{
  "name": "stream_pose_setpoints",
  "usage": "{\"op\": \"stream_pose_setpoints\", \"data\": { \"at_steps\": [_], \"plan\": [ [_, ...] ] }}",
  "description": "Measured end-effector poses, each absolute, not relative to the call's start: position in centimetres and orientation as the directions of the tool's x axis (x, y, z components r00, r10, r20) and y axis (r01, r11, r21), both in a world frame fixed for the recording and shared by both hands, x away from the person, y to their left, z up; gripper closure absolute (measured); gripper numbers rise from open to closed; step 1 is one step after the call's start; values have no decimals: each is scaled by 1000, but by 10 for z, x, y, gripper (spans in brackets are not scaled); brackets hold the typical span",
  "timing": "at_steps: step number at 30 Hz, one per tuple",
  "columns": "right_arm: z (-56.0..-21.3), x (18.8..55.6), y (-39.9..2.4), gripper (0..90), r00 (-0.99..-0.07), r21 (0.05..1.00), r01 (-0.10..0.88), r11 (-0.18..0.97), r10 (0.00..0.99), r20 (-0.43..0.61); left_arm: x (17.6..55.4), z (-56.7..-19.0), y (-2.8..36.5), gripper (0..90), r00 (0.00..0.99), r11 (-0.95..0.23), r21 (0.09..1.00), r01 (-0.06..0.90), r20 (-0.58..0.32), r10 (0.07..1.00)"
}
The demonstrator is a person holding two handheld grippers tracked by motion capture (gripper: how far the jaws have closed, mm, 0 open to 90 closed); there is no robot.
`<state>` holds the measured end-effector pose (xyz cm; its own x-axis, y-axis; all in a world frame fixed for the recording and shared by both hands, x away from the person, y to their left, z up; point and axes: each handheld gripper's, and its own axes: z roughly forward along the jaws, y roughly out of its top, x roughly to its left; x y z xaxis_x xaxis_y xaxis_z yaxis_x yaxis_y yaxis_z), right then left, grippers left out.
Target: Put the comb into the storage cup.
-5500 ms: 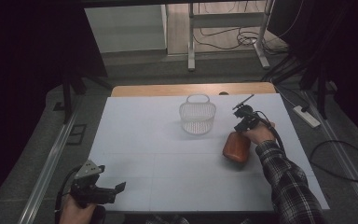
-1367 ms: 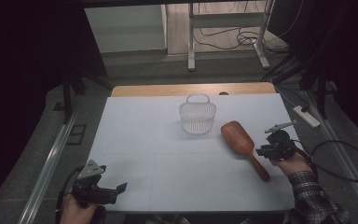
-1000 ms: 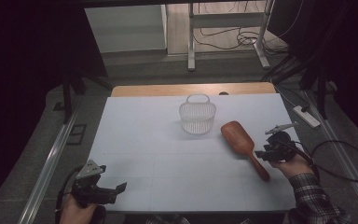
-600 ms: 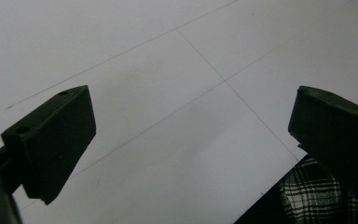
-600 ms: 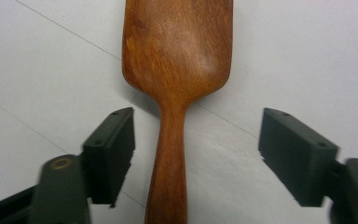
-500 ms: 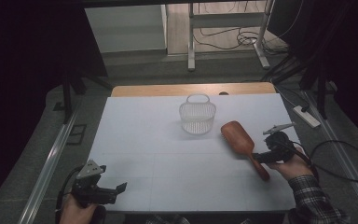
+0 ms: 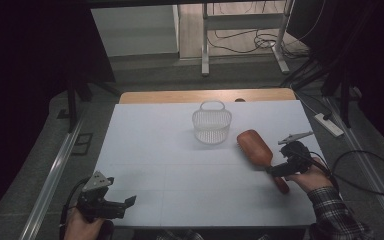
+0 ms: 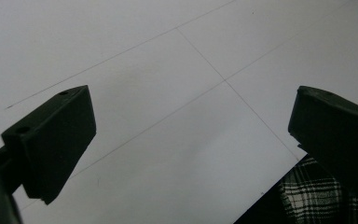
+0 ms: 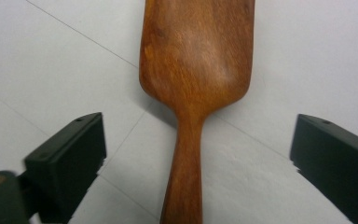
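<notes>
Straddling hairbrush [image 9: 193, 93], right hand-held gripper [image 9: 196, 158] wide

Reddish-brown hairbrush [image 7: 256, 146], white basket [image 7: 211, 123]

Left claw [image 7: 122, 204]: I hold it low at the near left, jaws pointing right and standing wide apart with nothing between them.
Left hand [image 7: 82, 227]: wrapped round the claw's body from below, at the bottom edge of the high view.
Right claw [image 7: 272, 170]: I hold it at the right side, jaws pointing left; they have just been opening and now stand wide apart, pads pressing on nothing.
Right hand [image 7: 310, 179]: gripping the claw's body from behind, knuckles up.
Right sleeve [image 7: 337, 215]: plaid, running from the bottom right up to the wrist.
Right claw's cable [image 7: 365, 175]: trails off to the right.
</notes>
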<state>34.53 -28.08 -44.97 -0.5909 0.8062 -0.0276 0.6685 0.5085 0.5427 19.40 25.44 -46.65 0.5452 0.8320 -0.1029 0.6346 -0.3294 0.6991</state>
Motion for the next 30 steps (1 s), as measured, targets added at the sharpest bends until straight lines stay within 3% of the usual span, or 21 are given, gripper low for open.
{"op": "stream_pose_setpoints", "data": {
  "at_steps": [20,30],
  "plan": [
    [-460,351,-258,0,-613,533,669,518,790,3,194,-467,254,16,546,-335,696,636,-98,832],
    [-467,355,-264,0,-580,502,707,499,815,7,194,-467,254,16,547,-336,695,635,-98,831]
  ]
}}
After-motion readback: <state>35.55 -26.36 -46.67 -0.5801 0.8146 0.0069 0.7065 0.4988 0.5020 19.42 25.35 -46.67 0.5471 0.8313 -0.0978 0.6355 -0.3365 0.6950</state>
